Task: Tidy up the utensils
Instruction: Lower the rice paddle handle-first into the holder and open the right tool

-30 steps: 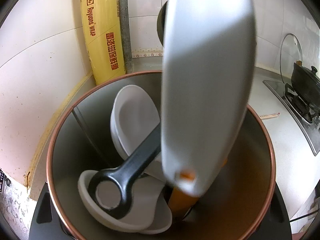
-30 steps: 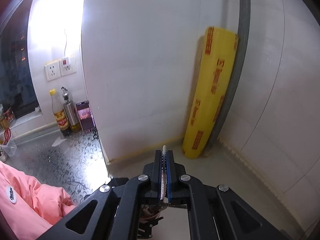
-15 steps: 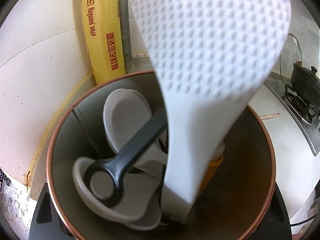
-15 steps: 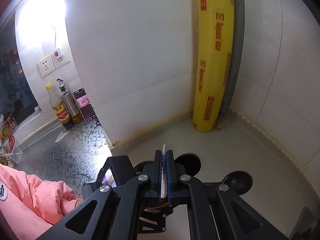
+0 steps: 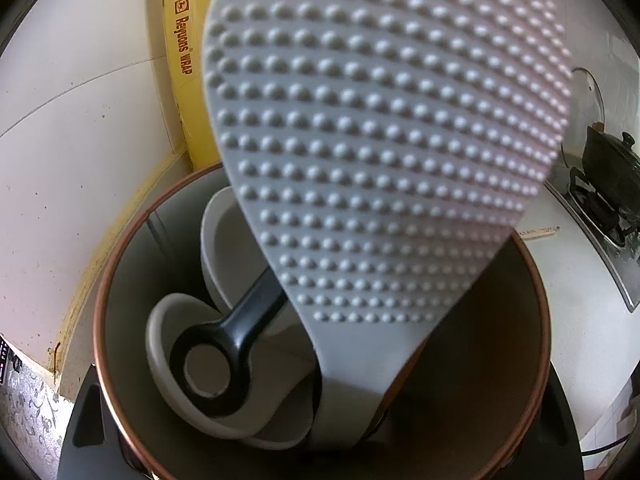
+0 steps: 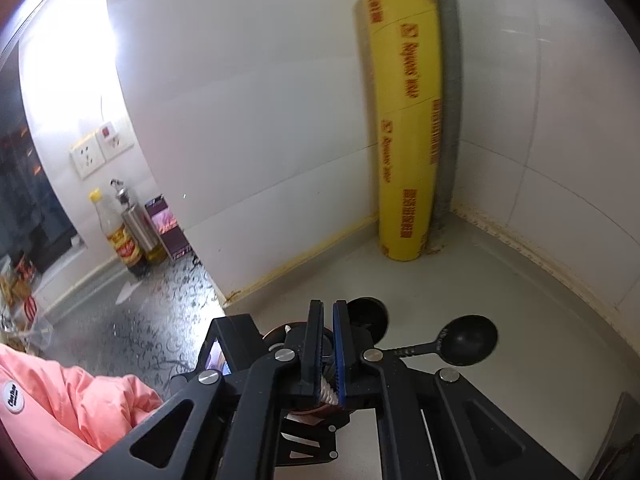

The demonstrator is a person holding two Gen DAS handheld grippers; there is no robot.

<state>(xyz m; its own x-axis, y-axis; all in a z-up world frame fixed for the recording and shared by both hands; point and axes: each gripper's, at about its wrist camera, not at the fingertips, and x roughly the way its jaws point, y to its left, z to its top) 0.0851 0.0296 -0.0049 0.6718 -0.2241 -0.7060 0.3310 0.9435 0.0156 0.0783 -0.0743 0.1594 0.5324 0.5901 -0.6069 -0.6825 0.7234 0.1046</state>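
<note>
My left gripper [image 5: 320, 432] is shut on a copper-rimmed utensil holder [image 5: 120, 280], its black fingers [image 5: 90, 420] at either side. Inside lie white spoons [image 5: 228, 240] and a black handle with a ring end [image 5: 224, 360]. A grey dimpled rice paddle [image 5: 380, 120] stands in the holder, handle down, its head filling the left wrist view. In the right wrist view my right gripper [image 6: 328, 320] is shut on the rice paddle [image 6: 326, 391], whose white edge shows low between the jaws. A black ladle [image 6: 468, 340] sticks out of the holder below.
A yellow cling-wrap roll [image 6: 408, 120] stands in the tiled corner beside a grey pipe. A stove with a black pot [image 5: 612, 160] and a glass lid [image 5: 592, 92] is to the right. Bottles [image 6: 124, 236] stand at the left wall. A pink sleeve [image 6: 60, 400] is nearby.
The paddle has turned from edge-on to face-on and sunk deeper into the holder. My right gripper has come down with it, and the black ladle has come into its view.
</note>
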